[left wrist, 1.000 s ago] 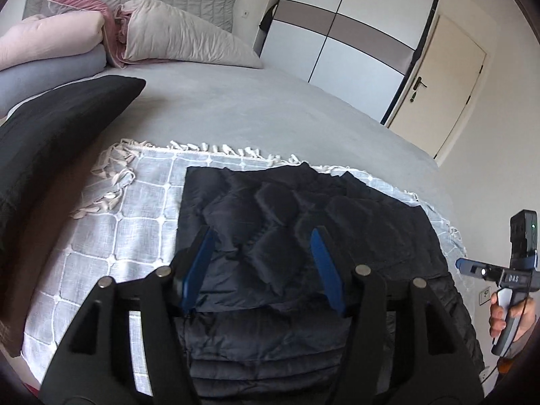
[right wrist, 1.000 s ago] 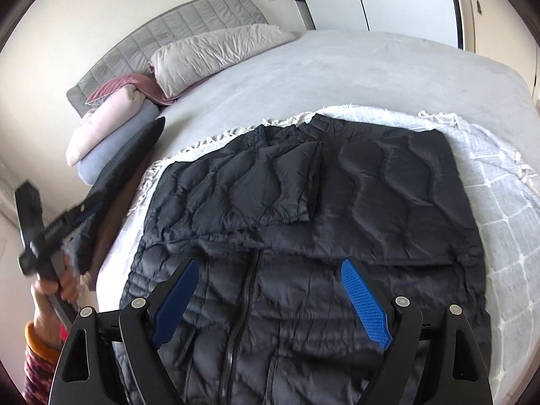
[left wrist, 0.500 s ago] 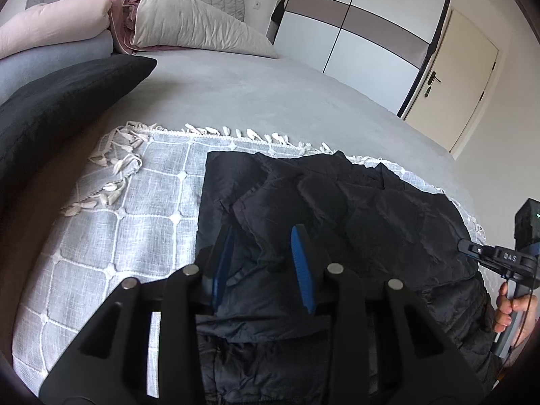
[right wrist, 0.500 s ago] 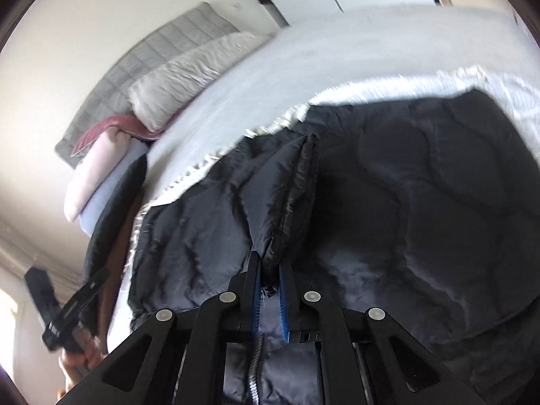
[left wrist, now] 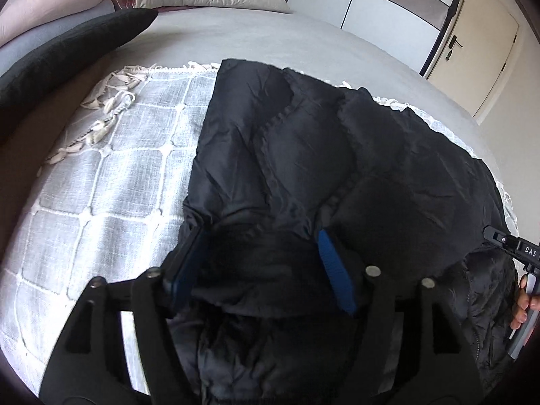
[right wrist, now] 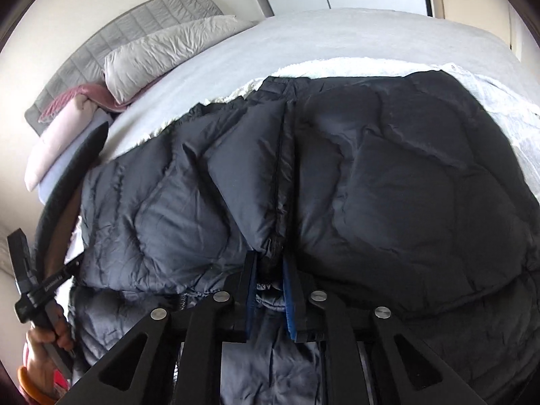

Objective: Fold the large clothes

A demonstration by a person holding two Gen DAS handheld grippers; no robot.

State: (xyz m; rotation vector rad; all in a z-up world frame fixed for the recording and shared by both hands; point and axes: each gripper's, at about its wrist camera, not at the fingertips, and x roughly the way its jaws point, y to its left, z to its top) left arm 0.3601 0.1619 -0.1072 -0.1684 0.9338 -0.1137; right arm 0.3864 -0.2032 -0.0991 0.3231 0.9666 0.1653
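Spread across a white throw (left wrist: 111, 182) on a grey bed (left wrist: 270, 44), black quilted jacket (left wrist: 303, 155), lying with upper panels folded over lower body. Left tongs (left wrist: 261, 266) parted wide, blue pads (left wrist: 334, 276) either side of a bunched fold at jacket's near edge; fabric between them, pads not pressed together. Right tongs (right wrist: 270, 287) nearly closed, pinching a raised ridge of jacket (right wrist: 388, 185) at the seam where two folded panels meet, cloth squeezed between blue pads (right wrist: 289, 298). Zipper partly visible just left of right tongs. Fringe of throw showing at far edge beyond jacket in both views.

Beyond, at head of bed: black pillow (left wrist: 67, 54) along left side, grey pillow (right wrist: 168, 54) against padded headboard (right wrist: 135, 33), pink and lilac rolled bedding (right wrist: 57, 138) stacked beside it. Wardrobe (left wrist: 388, 6) with white and grey panels and cream door (left wrist: 479, 47) past far corner. Seen at right edge of left view, a hand (left wrist: 523, 307) on the other handle; at left edge of right view, a hand (right wrist: 44, 344) with orange bangle gripping the other.
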